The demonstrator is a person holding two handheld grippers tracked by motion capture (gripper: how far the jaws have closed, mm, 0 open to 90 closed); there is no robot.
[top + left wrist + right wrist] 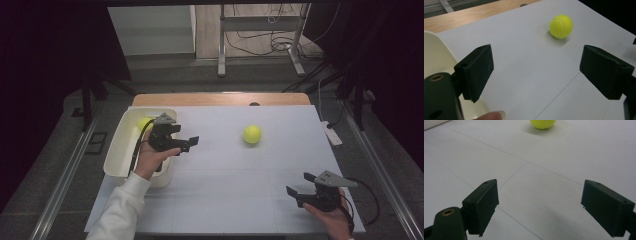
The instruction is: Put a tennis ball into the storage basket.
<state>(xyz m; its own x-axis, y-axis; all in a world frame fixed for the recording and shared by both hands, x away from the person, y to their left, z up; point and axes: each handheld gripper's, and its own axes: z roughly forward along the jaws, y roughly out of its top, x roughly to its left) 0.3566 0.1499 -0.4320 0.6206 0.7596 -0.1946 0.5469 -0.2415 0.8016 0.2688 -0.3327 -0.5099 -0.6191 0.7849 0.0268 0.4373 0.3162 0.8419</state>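
Left gripper point(191, 143) held over the right edge of a cream tub point(114, 150) at the left of the bench point(280, 210), jaws spread wide with nothing between them, pointing toward mid-bench. Seen along those jaws in the left gripper view: a yellow tennis ball point(561, 26) lying alone on the white sheet, well ahead and a little to the right, clear of both pads; a curve of the tub wall point(434, 52) at the left edge; a fingertip at the bottom.

In the high view, same ball point(252, 134) resting on the white surface right of centre, well apart from tub and both grippers. A second yellow ball point(144, 123) inside the tub, at its far end, partly hidden behind the left gripper's grey plate (only its top edge showing).

Right gripper point(299, 183) low at the near right corner of the bench, held in a hand, jaws likewise spread and empty, aimed left and away. In the right gripper view, bare white sheet with faint seams between the pads, the loose ball point(543, 123) cut off at the top edge.

White sleeve on the left forearm point(120, 210).
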